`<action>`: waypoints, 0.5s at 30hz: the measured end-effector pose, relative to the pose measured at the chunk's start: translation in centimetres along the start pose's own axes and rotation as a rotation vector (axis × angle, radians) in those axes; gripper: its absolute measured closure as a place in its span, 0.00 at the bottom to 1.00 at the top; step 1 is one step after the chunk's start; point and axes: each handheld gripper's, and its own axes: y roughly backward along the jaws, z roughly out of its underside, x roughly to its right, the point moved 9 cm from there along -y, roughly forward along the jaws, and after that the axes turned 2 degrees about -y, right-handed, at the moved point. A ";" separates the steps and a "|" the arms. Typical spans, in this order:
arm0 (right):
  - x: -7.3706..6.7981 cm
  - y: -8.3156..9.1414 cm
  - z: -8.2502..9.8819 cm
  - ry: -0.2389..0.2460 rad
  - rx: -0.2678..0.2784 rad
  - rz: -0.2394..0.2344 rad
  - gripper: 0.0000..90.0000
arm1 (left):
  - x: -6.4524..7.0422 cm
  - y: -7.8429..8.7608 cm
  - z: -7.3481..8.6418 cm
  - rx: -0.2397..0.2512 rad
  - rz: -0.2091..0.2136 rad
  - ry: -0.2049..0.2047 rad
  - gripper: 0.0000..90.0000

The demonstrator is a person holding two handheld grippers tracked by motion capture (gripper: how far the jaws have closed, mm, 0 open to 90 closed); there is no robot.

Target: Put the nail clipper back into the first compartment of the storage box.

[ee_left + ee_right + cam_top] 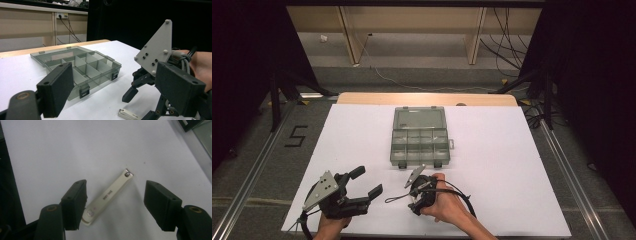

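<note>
A cream nail clipper (107, 196) lies flat on the white sheet, and the jaws of my right gripper (116, 195) stand on either side of it, open, with their pads clear of it. That gripper (416, 196) points down at the sheet just in front of the box, a hand wrapped around it. One end of the clipper (127, 115) shows under the right gripper (140, 100) in the left gripper view. My left gripper (368, 182) rests at the near left, open with nothing between its jaws, and faces the box.
A clear grey compartment box (419, 140) sits mid-table with its lid folded back; its compartments look bare. The white sheet (512, 165) covers a wooden table (362, 98). Black stands and cables crowd the floor beyond and to both sides.
</note>
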 end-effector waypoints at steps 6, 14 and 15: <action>-0.1 -0.4 -0.1 -0.028 -0.037 -0.007 0.43 | 0.0 0.0 0.0 0.000 0.001 0.001 0.17; 0.1 -0.7 -0.2 -0.018 -0.064 -0.003 0.51 | 0.0 0.0 0.0 -0.002 0.002 0.001 0.17; 0.1 -0.8 -0.2 -0.018 -0.073 -0.008 0.52 | 0.0 0.0 0.0 -0.001 0.002 0.001 0.17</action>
